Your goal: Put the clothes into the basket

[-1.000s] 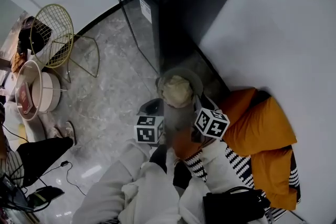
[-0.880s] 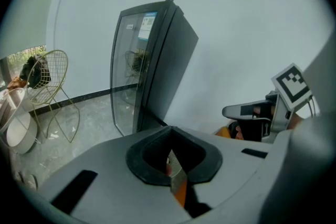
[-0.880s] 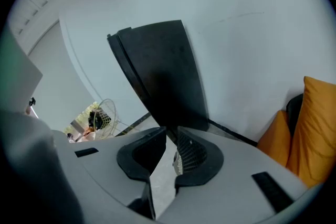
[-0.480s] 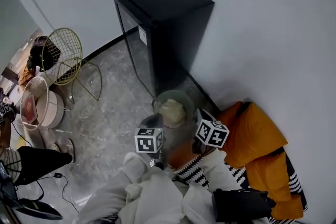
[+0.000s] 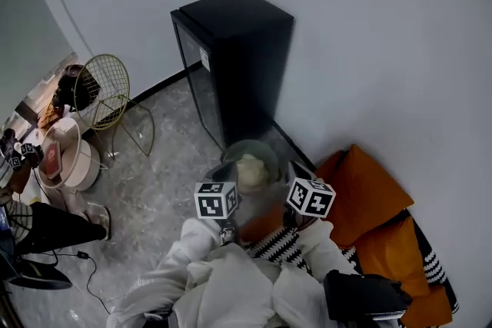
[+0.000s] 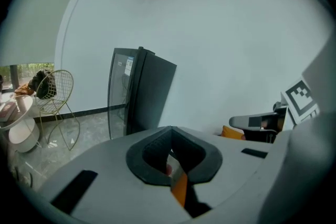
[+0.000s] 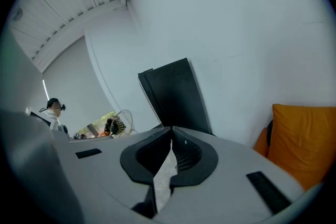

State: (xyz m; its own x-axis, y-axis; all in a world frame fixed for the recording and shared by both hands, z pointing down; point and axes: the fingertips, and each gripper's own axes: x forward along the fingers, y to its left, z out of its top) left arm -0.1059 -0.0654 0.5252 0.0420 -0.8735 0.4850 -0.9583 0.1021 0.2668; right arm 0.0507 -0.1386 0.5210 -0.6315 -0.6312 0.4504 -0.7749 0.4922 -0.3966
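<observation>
A round grey basket (image 5: 229,154) stands on the floor by the fridge, with a cream cloth (image 5: 250,168) in it. A garment (image 5: 265,225) with grey, orange and black-and-white striped parts hangs between my two grippers, just on the near side of the basket. My left gripper (image 5: 233,205) is shut on an orange fold (image 6: 180,189) of it. The right gripper (image 5: 289,205) is shut on a pale grey fold (image 7: 164,176). In both gripper views the jaws meet at the tips, with cloth trailing out below.
A tall black fridge (image 5: 234,65) stands against the white wall behind the basket. Orange cushions (image 5: 373,196) lie at the right and a black bag (image 5: 361,296) at the lower right. A gold wire chair (image 5: 104,88) and round white tables (image 5: 65,157) stand at the left.
Both grippers have risen with the garment, which now hangs higher in front of the basket. The head view has tilted up, so more wall shows above the fridge.
</observation>
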